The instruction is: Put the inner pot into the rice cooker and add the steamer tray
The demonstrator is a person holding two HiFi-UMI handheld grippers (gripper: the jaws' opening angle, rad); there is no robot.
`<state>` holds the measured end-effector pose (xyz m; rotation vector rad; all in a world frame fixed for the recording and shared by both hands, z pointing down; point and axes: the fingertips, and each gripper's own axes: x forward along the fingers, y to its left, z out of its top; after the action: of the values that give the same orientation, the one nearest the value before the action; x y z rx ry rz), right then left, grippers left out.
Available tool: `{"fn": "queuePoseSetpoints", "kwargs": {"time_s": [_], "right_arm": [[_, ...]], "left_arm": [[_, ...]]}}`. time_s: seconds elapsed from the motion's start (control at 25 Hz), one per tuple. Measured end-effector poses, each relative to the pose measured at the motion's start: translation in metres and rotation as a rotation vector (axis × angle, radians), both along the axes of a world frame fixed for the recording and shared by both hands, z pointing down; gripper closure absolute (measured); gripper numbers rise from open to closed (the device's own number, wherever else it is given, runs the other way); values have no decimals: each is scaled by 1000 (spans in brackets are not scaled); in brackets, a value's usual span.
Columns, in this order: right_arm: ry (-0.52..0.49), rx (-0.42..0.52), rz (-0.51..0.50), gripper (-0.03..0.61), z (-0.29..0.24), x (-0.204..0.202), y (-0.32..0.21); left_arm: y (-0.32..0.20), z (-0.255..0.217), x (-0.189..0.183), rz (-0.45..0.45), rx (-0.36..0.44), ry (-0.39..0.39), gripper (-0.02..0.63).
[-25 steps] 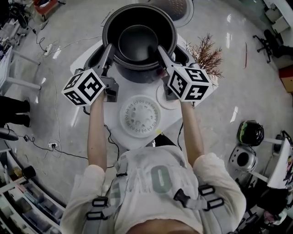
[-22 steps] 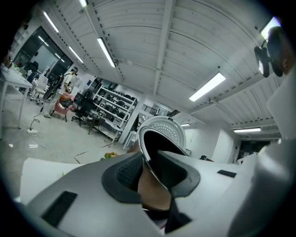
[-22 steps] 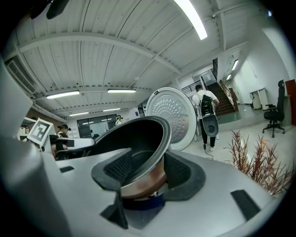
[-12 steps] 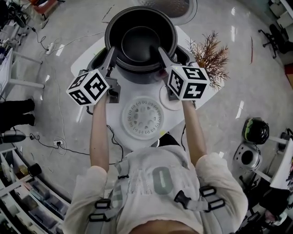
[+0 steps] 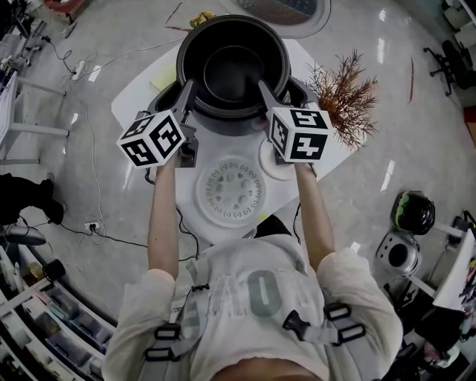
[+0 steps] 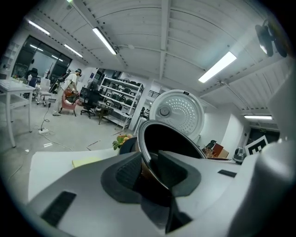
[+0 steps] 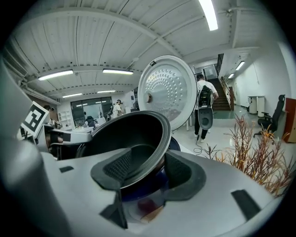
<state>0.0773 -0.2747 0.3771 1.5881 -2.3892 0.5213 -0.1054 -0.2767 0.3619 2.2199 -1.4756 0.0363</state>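
The black inner pot (image 5: 232,71) hangs just over the rice cooker (image 5: 301,91), whose lid (image 5: 286,11) stands open behind it. My left gripper (image 5: 186,88) is shut on the pot's left rim and my right gripper (image 5: 264,88) on its right rim. In the left gripper view the rim of the pot (image 6: 171,139) runs between the pads of the left gripper (image 6: 150,169), whose jaws have just been opening a little. In the right gripper view the pot (image 7: 134,139) sits between the pads of the right gripper (image 7: 145,169). The white perforated steamer tray (image 5: 230,192) lies on the table in front of the cooker.
A small white round dish (image 5: 277,160) lies right of the tray. A dried reddish plant (image 5: 346,93) stands at the table's right edge, close to my right gripper. A yellow sheet (image 6: 85,162) lies on the white table (image 5: 134,104) at the left. People move about in the background.
Both grippers have sunk with the pot between them, bringing it down toward the cooker's opening. The tray has not moved.
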Motion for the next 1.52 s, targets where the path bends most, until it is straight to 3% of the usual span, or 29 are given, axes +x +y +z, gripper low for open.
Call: {"fn": "queuePoseSetpoints", "kwargs": {"time_s": [0.32, 0.44, 0.52, 1.0, 1.16, 1.52], "right_arm": [[28, 18, 51, 353, 1, 2, 0], [163, 70, 91, 324, 0, 8, 0], [197, 82, 89, 322, 0, 9, -1], [51, 20, 84, 353, 3, 11, -1], [-19, -18, 79, 404, 1, 16, 0], [13, -81, 42, 391, 2, 14, -1]], "left_arm": [[1, 2, 0, -2, 8, -1, 511], [0, -3, 2, 2, 21, 13, 511], [-2, -7, 4, 5, 30, 3, 511], [0, -8, 5, 11, 16, -29, 511], [0, -10, 5, 10, 4, -26, 511], [-8, -5, 2, 9, -105, -79, 511]]}}
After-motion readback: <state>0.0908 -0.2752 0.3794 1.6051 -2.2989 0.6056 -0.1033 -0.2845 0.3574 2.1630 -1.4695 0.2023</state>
